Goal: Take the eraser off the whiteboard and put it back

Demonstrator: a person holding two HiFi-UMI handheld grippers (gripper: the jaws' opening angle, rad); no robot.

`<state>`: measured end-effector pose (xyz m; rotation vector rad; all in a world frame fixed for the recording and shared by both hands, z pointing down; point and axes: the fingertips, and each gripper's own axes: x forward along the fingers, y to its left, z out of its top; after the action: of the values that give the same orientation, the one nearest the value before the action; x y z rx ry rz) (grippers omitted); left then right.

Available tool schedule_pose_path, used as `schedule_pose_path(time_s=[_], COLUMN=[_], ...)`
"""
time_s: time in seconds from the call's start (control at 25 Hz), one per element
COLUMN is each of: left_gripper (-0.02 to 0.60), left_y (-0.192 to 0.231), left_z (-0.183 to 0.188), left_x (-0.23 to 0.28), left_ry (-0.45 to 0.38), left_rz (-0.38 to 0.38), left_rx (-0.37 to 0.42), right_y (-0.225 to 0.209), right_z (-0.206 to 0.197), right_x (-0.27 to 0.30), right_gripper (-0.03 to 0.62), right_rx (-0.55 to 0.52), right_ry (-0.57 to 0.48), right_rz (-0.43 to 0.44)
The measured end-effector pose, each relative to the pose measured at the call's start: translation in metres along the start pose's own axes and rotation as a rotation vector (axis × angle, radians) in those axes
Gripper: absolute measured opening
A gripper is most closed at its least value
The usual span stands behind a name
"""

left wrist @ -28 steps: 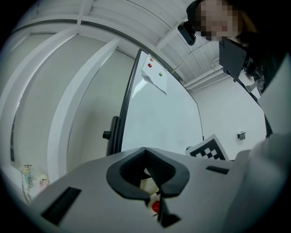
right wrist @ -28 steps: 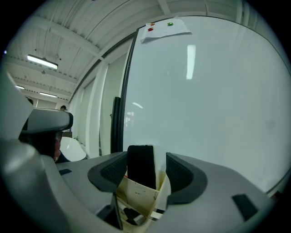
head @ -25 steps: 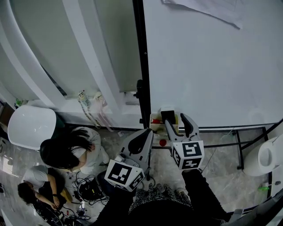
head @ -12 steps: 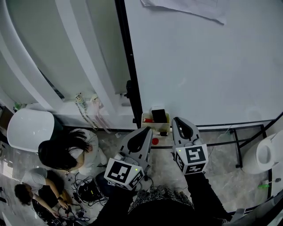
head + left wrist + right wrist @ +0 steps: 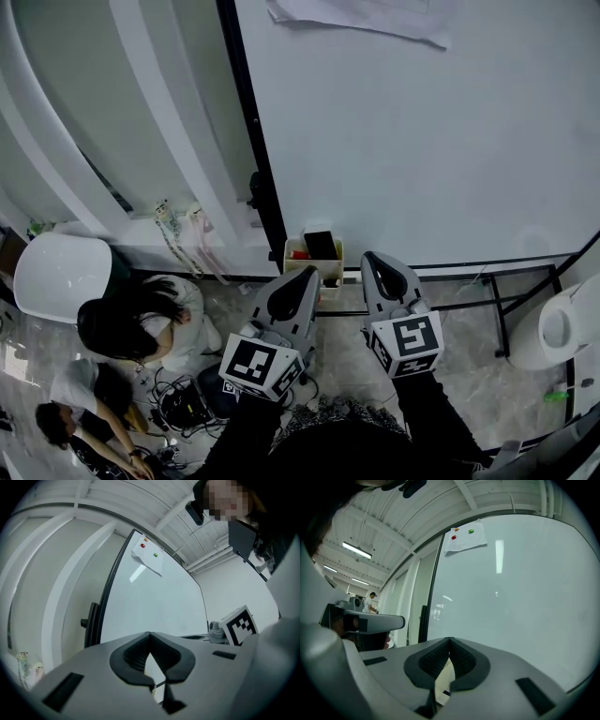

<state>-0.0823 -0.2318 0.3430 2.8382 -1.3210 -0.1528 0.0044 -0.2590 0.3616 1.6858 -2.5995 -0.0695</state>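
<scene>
Whiteboard (image 5: 422,141) — glossy, smooth; frame (image 5: 247,122) — matt metal.

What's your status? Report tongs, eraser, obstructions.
Left tongs shut, empty. Right tongs just closed, empty. Eraser in tray under board. Nothing in the way.

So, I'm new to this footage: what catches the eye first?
The large white whiteboard fills the upper right, with a black eraser in the cream tray at its bottom edge. Just below, the grey left gripper and right gripper are shut, empty; the right's jaws just closed.
</scene>
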Motion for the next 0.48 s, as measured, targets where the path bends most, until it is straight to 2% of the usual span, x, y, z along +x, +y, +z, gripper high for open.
schedule_pose_path(time_s=[0.48], left_gripper=[0.002], left_y=[-0.028], left_z=[0.007], left_x=[0.012], left_ry=[-0.009], left_rz=[0.012], left_rx=[0.02], right_y=[-0.022], right_z=[0.009], right_x=[-0.025], right_gripper=[0.008], right_rx=[0.004], right_ry=[-0.021], right_rz=[0.015])
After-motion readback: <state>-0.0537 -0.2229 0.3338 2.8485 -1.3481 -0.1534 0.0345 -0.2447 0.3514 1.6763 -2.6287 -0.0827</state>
